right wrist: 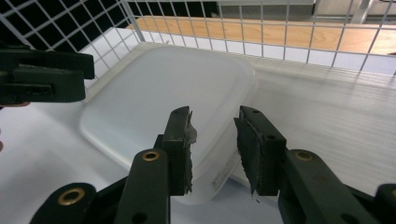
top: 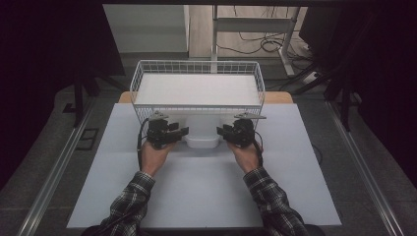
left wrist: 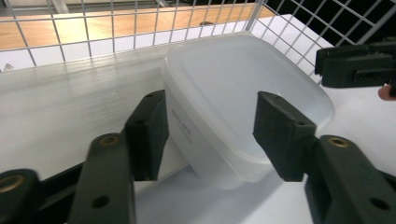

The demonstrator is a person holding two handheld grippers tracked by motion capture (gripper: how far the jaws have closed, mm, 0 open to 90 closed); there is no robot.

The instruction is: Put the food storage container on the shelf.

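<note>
We judge the main risk to be the wire basket: the translucent plastic container sits tilted against its near wall, so an uneven grasp could snag it there. Our left gripper and right gripper flank it, jaws spread, gripping nothing, forearms converging from the near edge.

The rounded-rectangular translucent white plastic container looks smooth and slightly frosted. The white wire-mesh metal basket has thin coated rods. The black matt plastic gripper pads appear rough, with frayed edges. The pale tabletop sheet looks matt.
</note>
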